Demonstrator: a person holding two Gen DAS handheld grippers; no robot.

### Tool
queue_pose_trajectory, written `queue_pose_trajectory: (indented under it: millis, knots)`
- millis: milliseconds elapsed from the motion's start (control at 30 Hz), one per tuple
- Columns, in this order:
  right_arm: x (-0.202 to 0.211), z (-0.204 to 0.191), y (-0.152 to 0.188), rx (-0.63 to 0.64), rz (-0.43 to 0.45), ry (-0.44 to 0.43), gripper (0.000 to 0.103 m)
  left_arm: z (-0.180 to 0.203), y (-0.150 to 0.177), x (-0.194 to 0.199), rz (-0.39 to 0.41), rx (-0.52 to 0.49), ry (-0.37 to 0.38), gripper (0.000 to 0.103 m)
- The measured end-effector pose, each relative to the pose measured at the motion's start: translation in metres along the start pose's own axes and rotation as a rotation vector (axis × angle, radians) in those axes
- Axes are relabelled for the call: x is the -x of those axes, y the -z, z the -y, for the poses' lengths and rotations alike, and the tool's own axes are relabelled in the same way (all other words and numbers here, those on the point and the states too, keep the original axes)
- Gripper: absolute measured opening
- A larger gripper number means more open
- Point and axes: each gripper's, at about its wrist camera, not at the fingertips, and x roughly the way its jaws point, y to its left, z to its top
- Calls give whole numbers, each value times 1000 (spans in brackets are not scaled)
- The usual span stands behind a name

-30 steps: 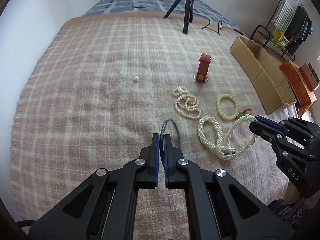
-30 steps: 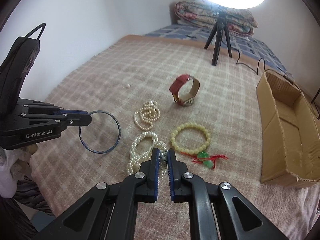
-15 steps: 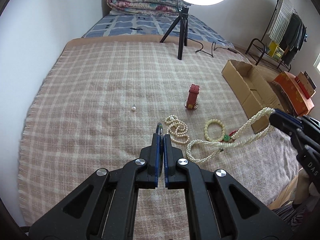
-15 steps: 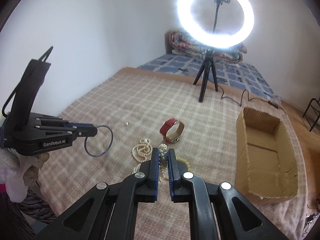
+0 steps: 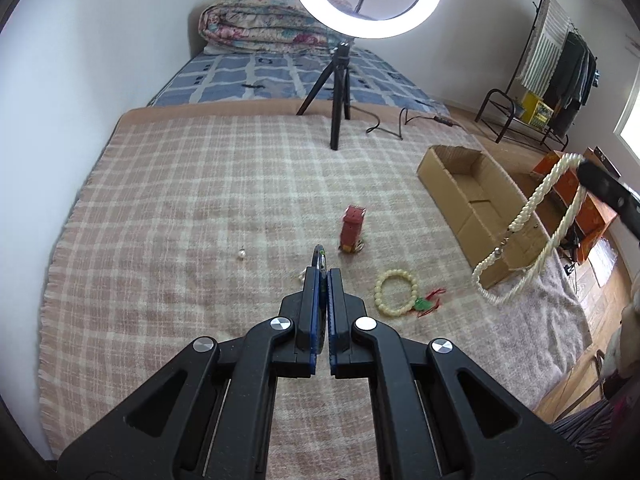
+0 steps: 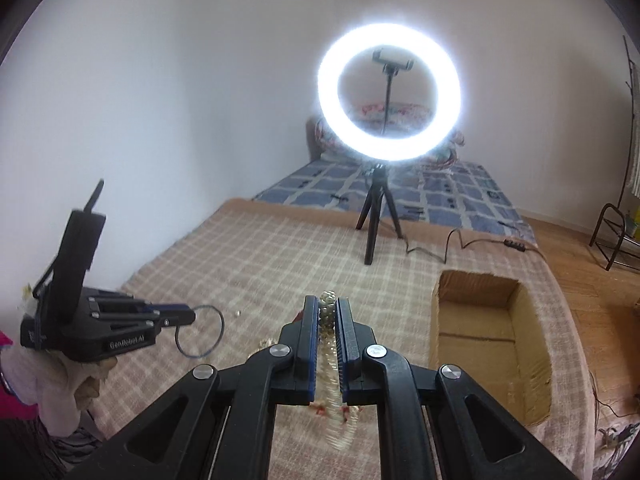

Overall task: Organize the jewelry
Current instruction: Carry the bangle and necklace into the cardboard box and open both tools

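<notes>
Jewelry is mid-carry in the left wrist view: the left gripper [image 5: 323, 280] has its fingers pressed together on the thin blue bangle [image 5: 319, 258], which pokes up past the tips, while the pearl necklace [image 5: 528, 224] dangles in a long loop in front of the cardboard box [image 5: 476, 200], with the bead bracelet [image 5: 396, 294] and red watch [image 5: 352, 230] lying on the blanket [image 5: 180, 220] left of that box. In the right wrist view the right gripper [image 6: 327, 320] pinches the pearl strands between its fingers, left of the box, so I judge the next move is to swing both loads over the box and release there.
</notes>
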Motion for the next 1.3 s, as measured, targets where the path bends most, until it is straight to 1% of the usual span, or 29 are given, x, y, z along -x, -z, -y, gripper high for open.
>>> queue_pose_trajectory:
  millis: [133, 233, 400, 467, 633, 900, 967, 1100, 1300]
  knots:
    - [22, 19, -21, -21, 73, 32, 6, 14, -14, 8, 29, -11, 30, 1]
    - [32, 33, -30, -38, 108, 57, 6, 26, -26, 13, 56, -24, 50, 1]
    - [41, 55, -38, -65, 138, 91, 6, 43, -49, 16, 84, -31, 89, 1]
    - [43, 65, -40, -71, 142, 108, 6, 53, -58, 14, 93, -48, 96, 1]
    - [48, 88, -39, -83, 133, 149, 6, 81, -75, 1, 95, -91, 122, 1]
    - [47, 130, -26, -140, 93, 205, 6, 128, -103, -38, 58, -116, 190, 1]
    - [43, 140, -21, -146, 75, 227, 6, 142, -112, -49, 49, -127, 196, 1]
    - [36, 158, -14, -176, 46, 242, 6, 167, -127, -68, 38, -150, 204, 1]
    - [28, 173, -5, -185, 14, 264, 6, 204, -144, -97, 26, -181, 207, 1]
